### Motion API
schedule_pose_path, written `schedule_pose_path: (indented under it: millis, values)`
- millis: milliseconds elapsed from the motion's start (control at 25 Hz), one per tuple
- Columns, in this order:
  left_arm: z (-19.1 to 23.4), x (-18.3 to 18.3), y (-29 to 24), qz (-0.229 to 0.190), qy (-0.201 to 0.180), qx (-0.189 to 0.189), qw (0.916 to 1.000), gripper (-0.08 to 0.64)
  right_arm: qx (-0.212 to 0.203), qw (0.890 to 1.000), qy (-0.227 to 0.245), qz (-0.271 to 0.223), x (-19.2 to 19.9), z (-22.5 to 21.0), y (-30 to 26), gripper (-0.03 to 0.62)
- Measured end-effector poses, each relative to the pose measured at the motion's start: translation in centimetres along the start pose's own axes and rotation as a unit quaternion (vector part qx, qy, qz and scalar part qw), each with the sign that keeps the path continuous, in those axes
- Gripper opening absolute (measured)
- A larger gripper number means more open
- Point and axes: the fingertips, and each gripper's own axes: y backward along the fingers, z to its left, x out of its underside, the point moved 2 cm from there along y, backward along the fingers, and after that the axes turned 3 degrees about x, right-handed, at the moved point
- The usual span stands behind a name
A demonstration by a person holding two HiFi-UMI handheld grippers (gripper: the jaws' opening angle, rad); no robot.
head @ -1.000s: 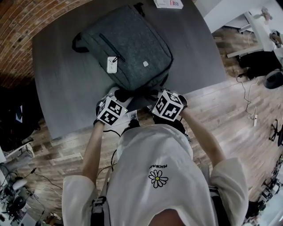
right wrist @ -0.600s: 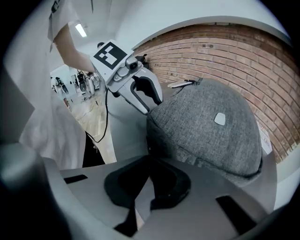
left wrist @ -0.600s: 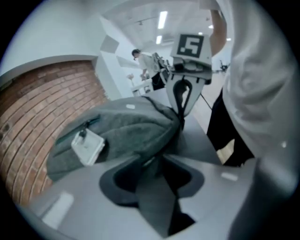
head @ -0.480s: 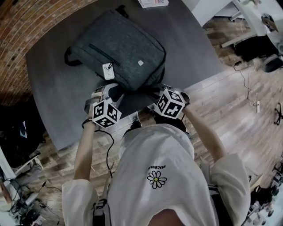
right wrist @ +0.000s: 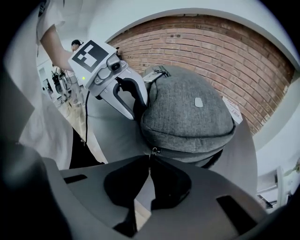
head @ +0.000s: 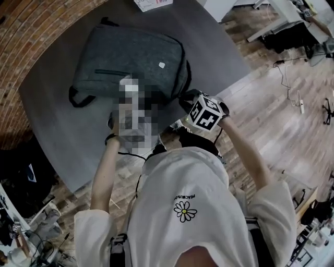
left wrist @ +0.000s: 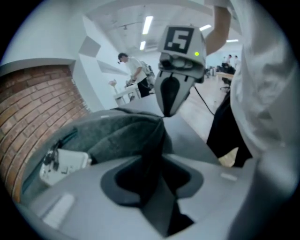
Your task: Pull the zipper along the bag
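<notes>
A grey fabric backpack (head: 130, 55) lies flat on the dark grey table (head: 62, 135). In the right gripper view my right gripper (right wrist: 150, 161) is shut on the small metal zipper pull (right wrist: 153, 151), at the near end of the bag's side zipper (right wrist: 187, 154). My left gripper (right wrist: 137, 111) grips the bag's dark edge (left wrist: 151, 140) a little to the left. Its jaws have just been closing with that fabric between them. In the head view a mosaic patch covers the left gripper. The right gripper (head: 185, 99) sits at the bag's near right corner. A white tag (left wrist: 65, 164) hangs on the bag's front.
A white box (head: 151, 4) lies at the table's far edge. A brick wall (head: 26, 31) runs along the left. The table's near edge (head: 172, 128) is right under the grippers, with wooden floor (head: 271, 104) beyond. People stand far off (left wrist: 136, 70).
The bag has swung round on the table, its long side now lying across the head view. Both grippers have moved with its near edge, the right one ending at the bag's right corner.
</notes>
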Motion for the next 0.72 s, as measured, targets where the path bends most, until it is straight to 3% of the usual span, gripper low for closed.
schedule_pose_path:
  millis: [440, 640, 720]
  values:
    - [0.3, -0.1, -0.7, 0.01, 0.015, -0.013, 0.9997, 0.149, -0.068, 0.996, -0.037, -0.039, -3.2, 3.4, -2.5, 0.011]
    - [-1.3, -0.4, 1.4, -0.015, 0.023, -0.004, 0.9996, 0.156, -0.062, 0.997, -0.013, -0.041, -3.2, 3.7, -2.2, 0.008]
    - [-2.0, 1.0, 3.4, -0.009, 0.019, -0.016, 0.9997, 0.163, -0.059, 0.998, -0.006, -0.037, -2.8, 3.8, -2.0, 0.008]
